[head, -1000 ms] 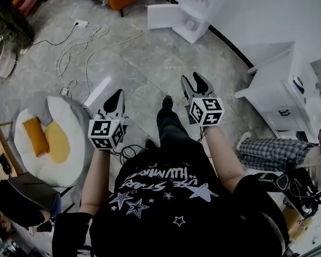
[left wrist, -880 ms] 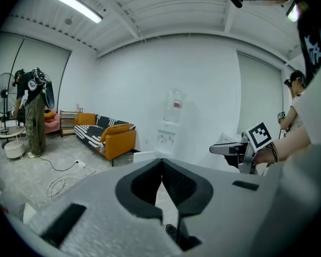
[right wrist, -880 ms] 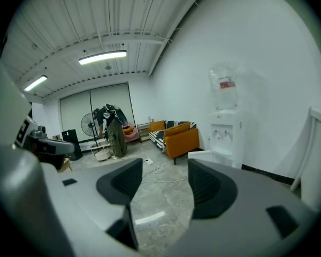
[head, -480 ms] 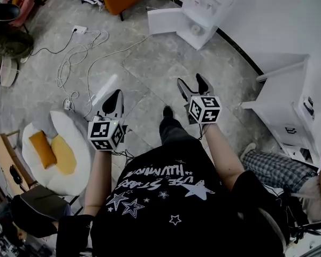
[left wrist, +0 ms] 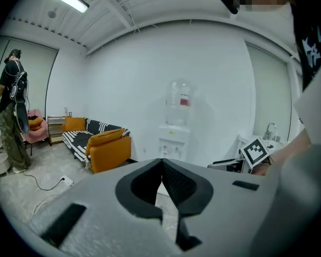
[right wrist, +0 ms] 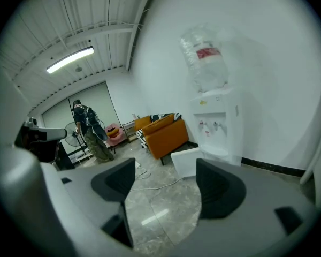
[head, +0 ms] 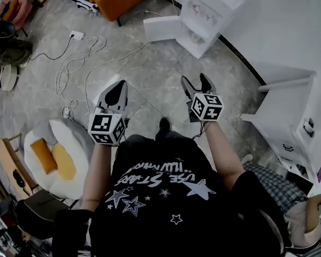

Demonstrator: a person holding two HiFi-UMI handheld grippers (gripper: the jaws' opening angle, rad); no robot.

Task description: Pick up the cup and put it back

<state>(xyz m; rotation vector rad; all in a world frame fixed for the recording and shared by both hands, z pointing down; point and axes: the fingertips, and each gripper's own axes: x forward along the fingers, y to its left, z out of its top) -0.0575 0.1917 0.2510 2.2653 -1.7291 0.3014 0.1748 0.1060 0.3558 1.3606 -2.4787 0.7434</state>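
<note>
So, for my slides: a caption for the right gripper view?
Right gripper, jaws opening on nothing, faces a water dispenser and orange sofa.

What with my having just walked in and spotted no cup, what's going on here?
A person stands on a tiled floor, holding a claw in each hand and facing a water dispenser. The left claw is shut and empty. The right claw has its jaws opening, with nothing between them. No cup shows in any view, so the picking up is not under way.
</note>
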